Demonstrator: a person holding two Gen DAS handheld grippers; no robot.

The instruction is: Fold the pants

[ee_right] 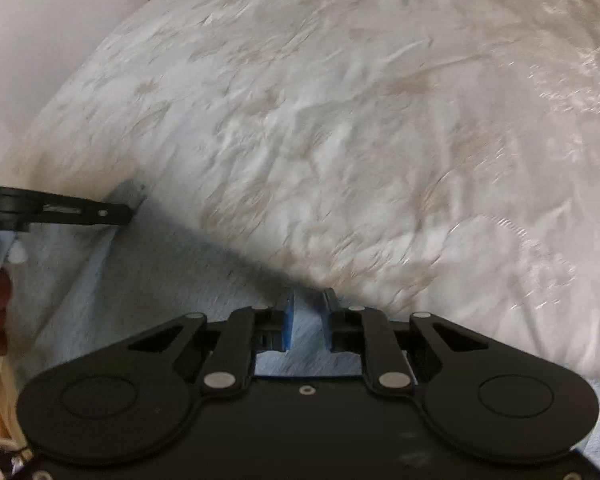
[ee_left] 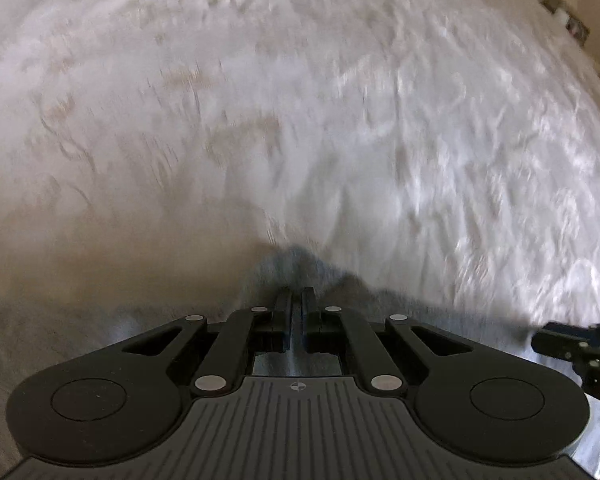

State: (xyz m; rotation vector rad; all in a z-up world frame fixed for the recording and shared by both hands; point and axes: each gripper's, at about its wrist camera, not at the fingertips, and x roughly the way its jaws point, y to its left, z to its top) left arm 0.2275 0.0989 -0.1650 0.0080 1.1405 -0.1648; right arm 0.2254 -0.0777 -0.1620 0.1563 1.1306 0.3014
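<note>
Nearest in the left wrist view, the left gripper (ee_left: pixel 296 294) has its jaws pressed together on a bunched peak of the grey pants (ee_left: pixel 300 268), so the fabric rises to a point at the fingertips and falls away to both sides. That pinch looks meant to carry one edge of the garment over for a fold.

In the right wrist view, the right gripper (ee_right: pixel 309 300) stands with a clear gap between its blue-padded fingers (ee_right: pixel 288 320); the grey cloth fills that gap, but the pads do not appear to clamp it, so I judge it parted around the edge rather than holding it. The pants lie at the near edge of the bed (ee_right: pixel 380 120), their far hem running diagonally between the two grippers, taut enough to suggest the cloth is being kept straight.

Beyond stretches the white, wrinkled bedcover, blurred in both views. A wall (ee_right: pixel 40 40) stands past the bed's far left side.
</note>
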